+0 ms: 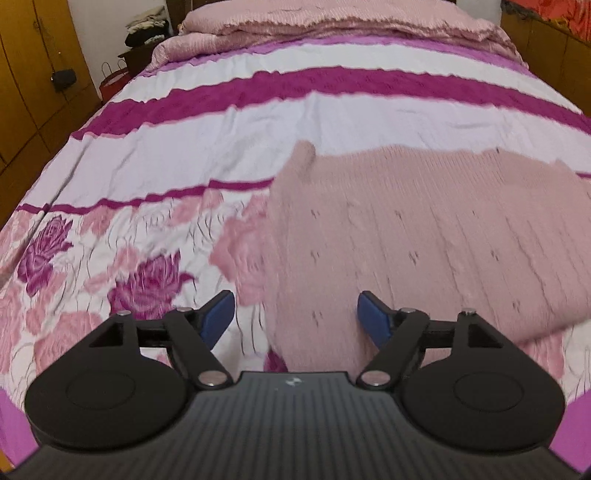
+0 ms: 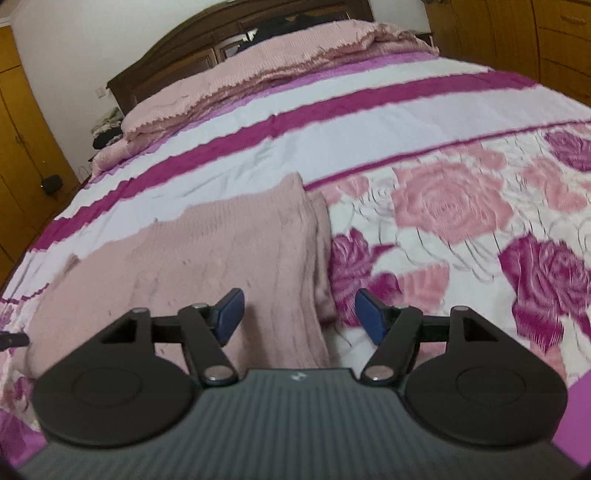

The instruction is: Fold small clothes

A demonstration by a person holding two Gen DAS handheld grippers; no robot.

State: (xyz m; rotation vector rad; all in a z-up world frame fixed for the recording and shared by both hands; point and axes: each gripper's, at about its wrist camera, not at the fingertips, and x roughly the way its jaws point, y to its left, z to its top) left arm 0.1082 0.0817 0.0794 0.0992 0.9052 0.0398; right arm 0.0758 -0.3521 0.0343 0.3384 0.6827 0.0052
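A pink knitted garment (image 1: 424,236) lies flat on the bed, folded into a rough rectangle; it also shows in the right wrist view (image 2: 207,258). My left gripper (image 1: 295,317) is open and empty, hovering over the garment's near left edge. My right gripper (image 2: 299,317) is open and empty, hovering over the garment's near right edge, where stacked layers show. Both views are blurred by motion.
The bed cover (image 1: 155,147) has white and magenta stripes and a rose print (image 2: 443,199). A folded pink blanket (image 1: 332,26) lies at the head of the bed. Wooden wardrobes (image 1: 29,85) stand on the left, cabinets (image 2: 535,40) on the right.
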